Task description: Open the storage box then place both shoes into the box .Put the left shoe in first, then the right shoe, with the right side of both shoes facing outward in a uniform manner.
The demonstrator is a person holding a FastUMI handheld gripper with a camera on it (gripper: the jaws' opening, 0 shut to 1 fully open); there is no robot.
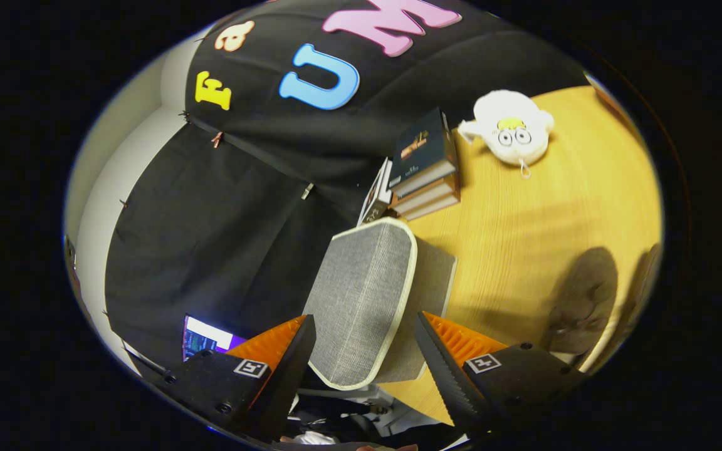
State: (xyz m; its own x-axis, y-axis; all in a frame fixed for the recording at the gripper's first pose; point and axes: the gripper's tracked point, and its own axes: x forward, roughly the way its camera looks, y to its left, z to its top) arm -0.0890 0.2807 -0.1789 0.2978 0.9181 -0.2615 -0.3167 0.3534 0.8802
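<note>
Sideways, rolled claw (364, 351) | fingers spread wide, touching nothing | grey storage box (361, 300) between them, on table (543, 232)

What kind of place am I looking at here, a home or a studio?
Probably a staged recording booth: black cloth wall, wooden table with a stack of books, a plush toy and a grey fabric storage box. The gripper has its jaws open around the box.

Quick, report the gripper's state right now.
Gripper: open, fingers spread to either side of the grey storage box, neither clearly touching it; holding nothing.
</note>
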